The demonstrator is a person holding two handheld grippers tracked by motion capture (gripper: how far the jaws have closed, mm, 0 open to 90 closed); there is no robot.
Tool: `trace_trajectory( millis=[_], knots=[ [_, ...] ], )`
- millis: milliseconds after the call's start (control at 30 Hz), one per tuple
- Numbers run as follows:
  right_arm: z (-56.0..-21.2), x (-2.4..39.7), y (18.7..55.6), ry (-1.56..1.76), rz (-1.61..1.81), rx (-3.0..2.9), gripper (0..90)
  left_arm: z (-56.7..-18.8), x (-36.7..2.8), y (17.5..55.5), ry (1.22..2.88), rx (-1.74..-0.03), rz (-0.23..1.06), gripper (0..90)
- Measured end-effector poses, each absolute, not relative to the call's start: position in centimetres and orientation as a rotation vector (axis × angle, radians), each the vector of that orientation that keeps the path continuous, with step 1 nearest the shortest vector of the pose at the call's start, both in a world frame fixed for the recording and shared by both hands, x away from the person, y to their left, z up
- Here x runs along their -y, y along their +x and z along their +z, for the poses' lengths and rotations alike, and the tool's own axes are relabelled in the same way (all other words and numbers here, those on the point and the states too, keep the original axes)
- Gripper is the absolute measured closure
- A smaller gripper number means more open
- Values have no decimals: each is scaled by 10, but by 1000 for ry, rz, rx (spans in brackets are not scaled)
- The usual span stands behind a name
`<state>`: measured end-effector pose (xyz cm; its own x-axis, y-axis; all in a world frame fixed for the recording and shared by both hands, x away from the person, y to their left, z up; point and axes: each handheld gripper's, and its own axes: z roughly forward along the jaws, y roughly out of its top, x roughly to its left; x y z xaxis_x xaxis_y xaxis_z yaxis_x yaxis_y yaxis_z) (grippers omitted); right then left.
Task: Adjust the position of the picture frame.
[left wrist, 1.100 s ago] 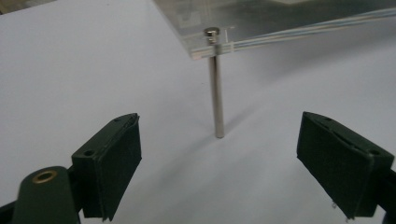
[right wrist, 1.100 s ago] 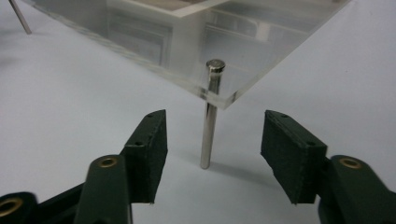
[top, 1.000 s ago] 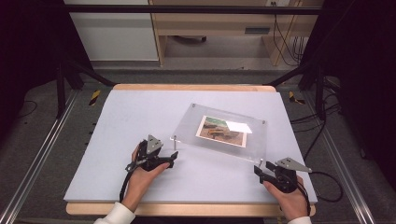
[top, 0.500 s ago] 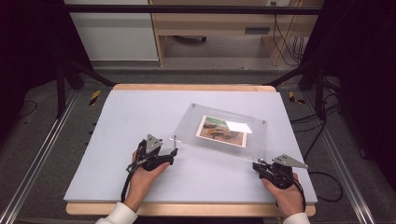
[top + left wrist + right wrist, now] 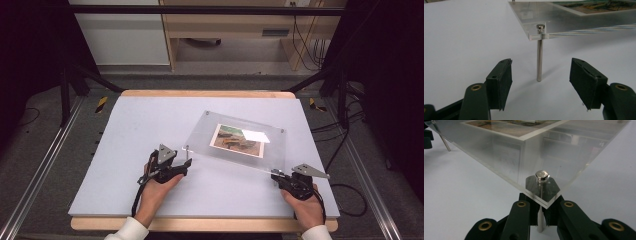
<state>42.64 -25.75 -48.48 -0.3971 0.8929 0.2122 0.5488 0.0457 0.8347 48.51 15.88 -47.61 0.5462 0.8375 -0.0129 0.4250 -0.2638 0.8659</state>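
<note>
A clear acrylic picture frame (image 5: 200,137) with a photo (image 5: 239,140) in it stands on thin metal pins over the white tabletop (image 5: 125,130). My left gripper (image 5: 187,164) lies at the frame's near left corner. In the left gripper view its jaws (image 5: 540,65) stand apart on either side of the upright pin (image 5: 539,57); they have just been closing and the pads (image 5: 505,82) are clear of it. My right gripper (image 5: 276,176) is at the near right corner, shut on that corner's pin (image 5: 540,220) under the frame (image 5: 499,152).
The white board rests on a wooden table whose edge (image 5: 200,224) runs along the front. Metal rails (image 5: 35,175) flank it. Cables (image 5: 350,195) trail on the floor at the right. A cabinet and a shelf stand behind the table.
The right gripper's jaws have shut on the near right pin. The left gripper's jaws have narrowed around the near left pin. Both hands stay almost in place.
</note>
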Motion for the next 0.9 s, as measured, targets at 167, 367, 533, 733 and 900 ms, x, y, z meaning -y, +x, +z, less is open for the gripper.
trace_trajectory(
  millis=[167, 367, 533, 733, 900],
  knots=[
    [-485, 257, 426, 1454, 1292, -1965, 841, -477, -158, 487, 1889, -1032, 569, 389],
    [-484, 257, 426, 1456, 1291, -1965, 841, -477, -156, 492, 1897, -1032, 558, 455],
    [-484, 257, 426, 1462, 1292, -1964, 840, -479, -152, 503, 1901, -1019, 533, 564],
    [-484, 258, 427, 1465, 1296, -1965, 839, -479, -151, 511, 1915, -989, 541, 622],
    [-484, 258, 427, 1463, 1298, -1968, 839, -478, -150, 516, 1931, -959, 544, 657]
  ],
)
